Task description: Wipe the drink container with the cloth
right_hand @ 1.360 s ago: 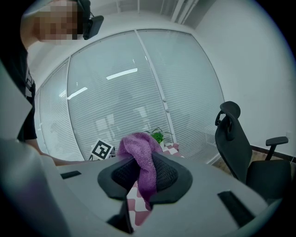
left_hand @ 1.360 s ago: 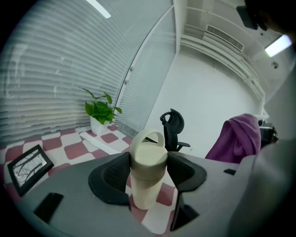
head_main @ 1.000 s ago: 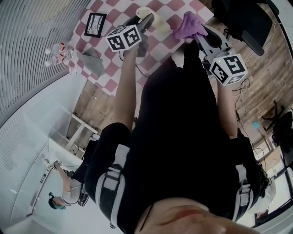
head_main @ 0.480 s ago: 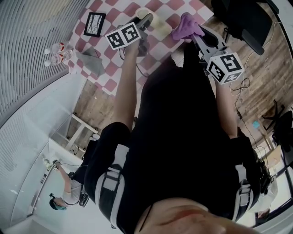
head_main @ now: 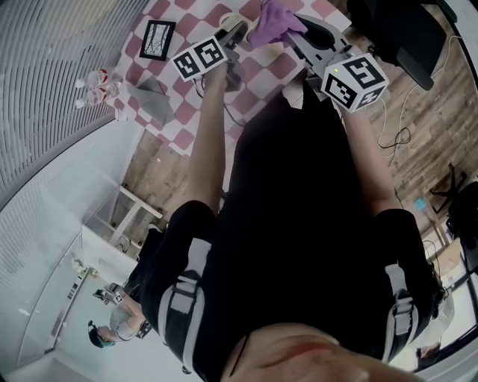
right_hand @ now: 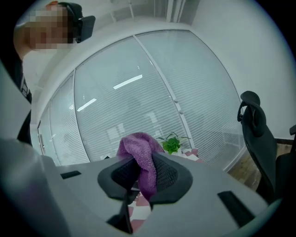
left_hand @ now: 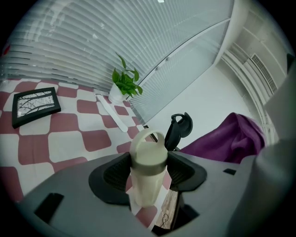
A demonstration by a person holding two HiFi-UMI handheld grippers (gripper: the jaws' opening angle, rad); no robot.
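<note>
- Purple cloth (head_main: 270,22) bunches at the tip of the right claw (head_main: 288,34) in the head view. It is held above the red-and-white checked table (head_main: 175,119), just beside the left claw (head_main: 236,31). We also see a black picture frame (head_main: 157,39) lying flat on the table off to the left, well apart from both claws.
- In the left gripper view, we see the left claw pinching the drink container (left_hand: 148,172). It is a cream bottle with a loop handle on its lid, upright between the two black pads, which press on it from either side. We cannot tell whether its base rests on the table. The cloth hangs near it on the right, and from here it looks apart from the bottle. The picture frame lies on the checks at the left, and a small green plant (left_hand: 125,83) in a white pot stands at the table's far edge by the blinds.
- In the right gripper view, we see the right claw closed on the cloth. One fold is clamped between the pads, the rest heaps above them, and a tail hangs below. The plant shows just beyond the cloth.
</note>
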